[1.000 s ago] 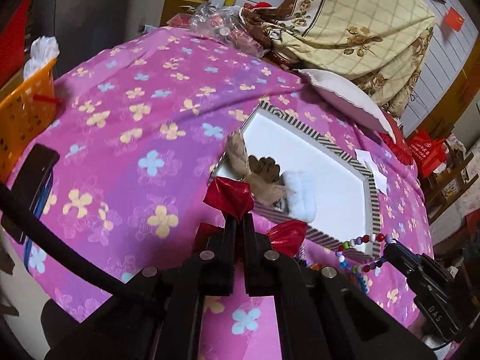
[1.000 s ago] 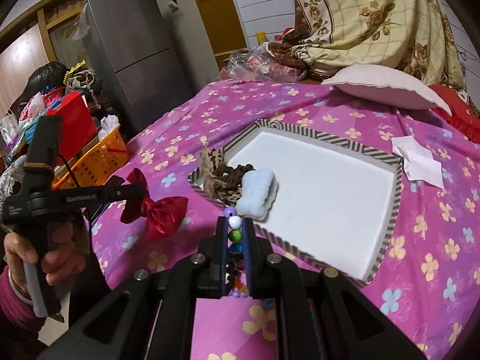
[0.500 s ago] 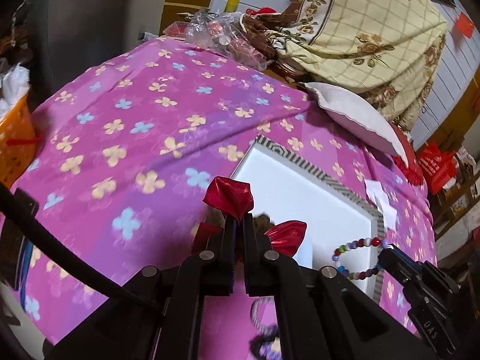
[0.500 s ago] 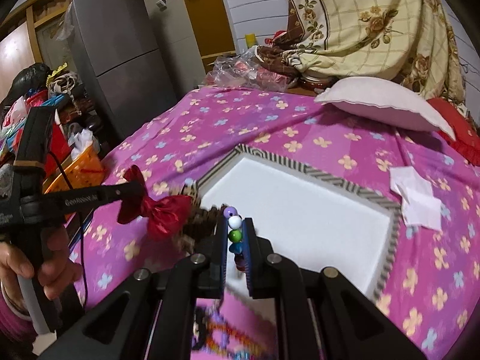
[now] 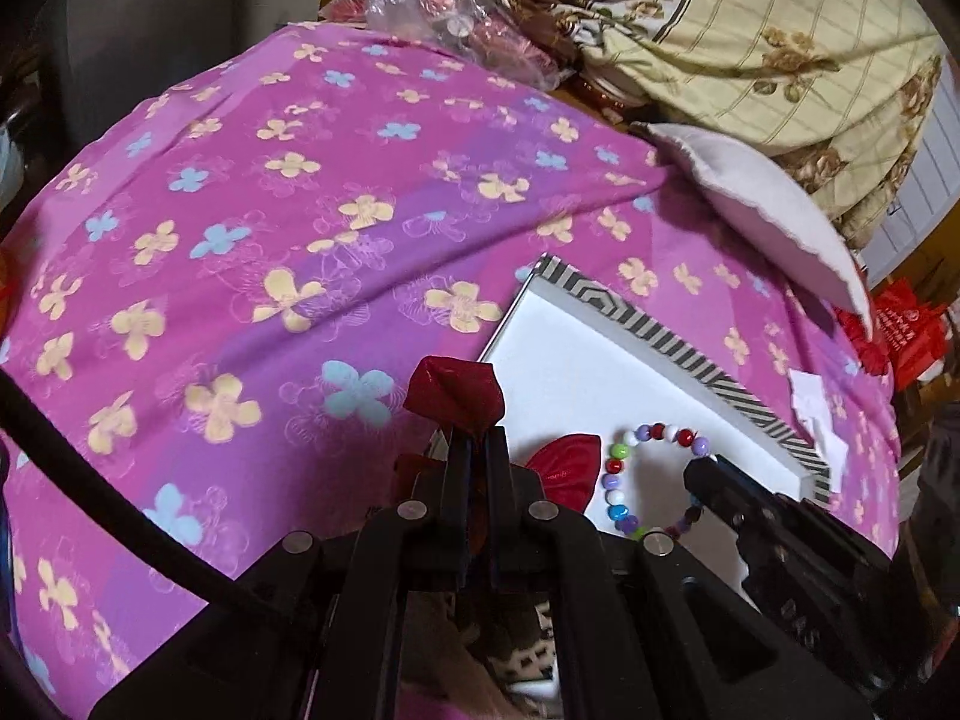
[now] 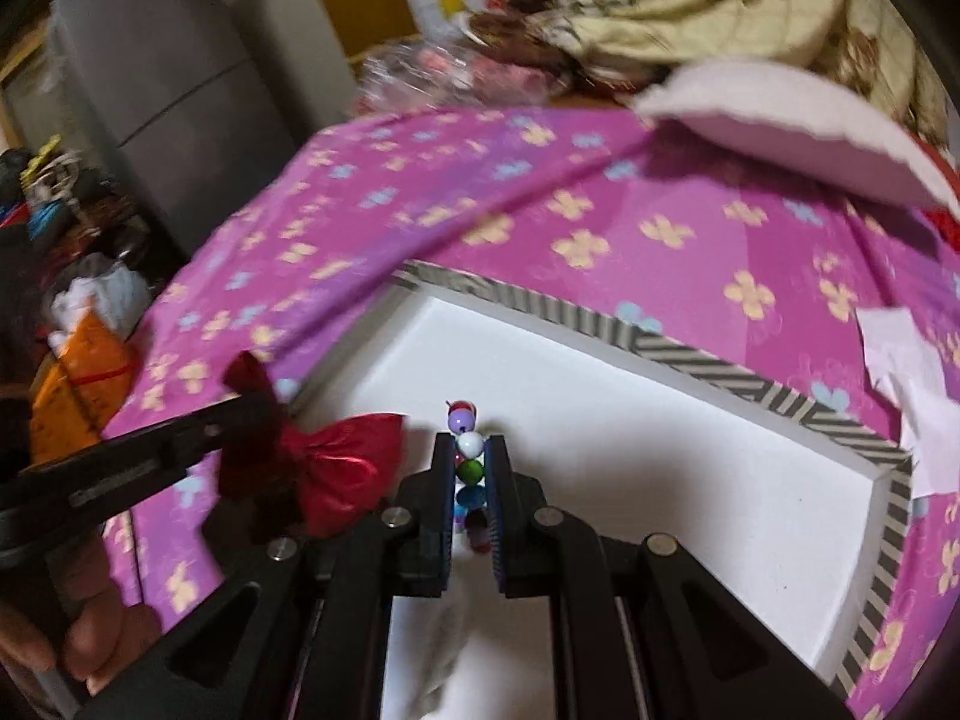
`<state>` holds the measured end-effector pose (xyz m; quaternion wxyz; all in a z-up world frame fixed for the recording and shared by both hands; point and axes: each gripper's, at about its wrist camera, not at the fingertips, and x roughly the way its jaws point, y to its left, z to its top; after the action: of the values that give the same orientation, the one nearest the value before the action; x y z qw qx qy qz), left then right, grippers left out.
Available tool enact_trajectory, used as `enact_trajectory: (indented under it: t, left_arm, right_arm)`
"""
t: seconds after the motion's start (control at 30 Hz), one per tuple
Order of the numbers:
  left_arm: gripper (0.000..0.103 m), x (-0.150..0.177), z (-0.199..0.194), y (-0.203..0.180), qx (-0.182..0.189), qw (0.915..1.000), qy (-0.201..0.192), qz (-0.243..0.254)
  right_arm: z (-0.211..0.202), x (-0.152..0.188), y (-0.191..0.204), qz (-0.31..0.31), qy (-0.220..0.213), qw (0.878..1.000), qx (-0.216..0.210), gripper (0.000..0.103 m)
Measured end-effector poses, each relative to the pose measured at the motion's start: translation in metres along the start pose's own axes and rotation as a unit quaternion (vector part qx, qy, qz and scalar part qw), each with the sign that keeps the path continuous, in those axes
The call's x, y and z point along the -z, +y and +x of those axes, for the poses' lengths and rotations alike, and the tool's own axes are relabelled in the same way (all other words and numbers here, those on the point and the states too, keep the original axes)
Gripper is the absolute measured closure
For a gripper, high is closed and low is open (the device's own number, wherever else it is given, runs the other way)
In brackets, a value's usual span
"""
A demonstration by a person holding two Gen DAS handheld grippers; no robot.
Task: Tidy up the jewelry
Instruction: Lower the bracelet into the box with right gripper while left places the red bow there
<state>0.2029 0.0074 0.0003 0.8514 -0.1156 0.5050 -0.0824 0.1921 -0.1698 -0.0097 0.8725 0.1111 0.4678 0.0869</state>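
My left gripper (image 5: pixel 474 441) is shut on a shiny red bow (image 5: pixel 457 399) and holds it over the near left corner of the white tray (image 5: pixel 576 372) with the striped rim. My right gripper (image 6: pixel 470 450) is shut on a bracelet of coloured beads (image 6: pixel 468 450) and holds it above the tray's white floor (image 6: pixel 660 456). The bracelet (image 5: pixel 630 480) hangs as a loop in the left wrist view, beside the bow. The bow (image 6: pixel 336 474) and the left gripper (image 6: pixel 264 414) show at the left of the right wrist view. A leopard-print piece (image 5: pixel 528 648) lies below the left gripper.
The tray lies on a bed with a pink flowered cover (image 5: pixel 270 228). A white pillow (image 5: pixel 768 216) and a folded checked quilt (image 5: pixel 780 48) lie at the far side. Paper scraps (image 6: pixel 912 384) lie right of the tray. An orange basket (image 6: pixel 78 390) stands left of the bed.
Both grippers have moved forward over the tray with their loads still held. The leopard-print and white hair pieces have slipped below both views. The right wrist view is now blurred.
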Motion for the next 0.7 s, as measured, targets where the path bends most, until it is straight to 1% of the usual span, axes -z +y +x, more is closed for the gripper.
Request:
enact_trajectory:
  t: [0.13, 0.23, 0.3, 0.33, 0.37, 0.4, 0.43, 0.53, 0.7]
  left_arm:
    - [0.079, -0.002, 0.013, -0.003, -0.002, 1.0, 0.003, 0.003]
    - [0.078, -0.002, 0.016, -0.006, -0.007, 0.9999, -0.004, 0.009]
    - [0.077, 0.0, 0.015, -0.006, -0.009, 0.9998, -0.012, 0.009]
    - [0.071, 0.001, 0.014, -0.006, -0.009, 0.9998, -0.015, 0.011]
    - [0.067, 0.001, 0.012, -0.006, -0.009, 0.9998, -0.016, 0.012]
    - [0.06, 0.001, 0.01, -0.007, -0.007, 0.9997, -0.017, 0.014]
    - [0.055, 0.003, 0.007, -0.007, -0.006, 0.9997, -0.018, 0.017]
    - [0.05, 0.008, -0.003, -0.008, -0.007, 0.9994, -0.023, 0.025]
    - [0.048, 0.023, -0.03, -0.009, -0.016, 0.9981, -0.039, 0.045]
  right_arm:
    - [0.011, 0.0, -0.014, 0.017, 0.003, 1.0, 0.003, 0.093]
    - [0.01, 0.002, -0.019, 0.026, 0.005, 1.0, 0.001, 0.092]
    - [0.004, 0.004, -0.023, 0.032, -0.001, 0.999, -0.003, 0.086]
    - [0.002, 0.005, -0.024, 0.034, -0.002, 0.999, -0.002, 0.083]
    - [-0.002, 0.006, -0.026, 0.039, -0.003, 0.999, 0.0, 0.078]
    - [-0.005, 0.008, -0.028, 0.043, -0.003, 0.999, -0.001, 0.075]
    - [-0.009, 0.01, -0.028, 0.045, -0.003, 0.999, -0.004, 0.074]
    - [-0.023, 0.019, -0.026, 0.041, -0.005, 0.999, -0.005, 0.072]
    - [-0.056, 0.041, -0.016, 0.026, -0.02, 0.999, -0.007, 0.062]
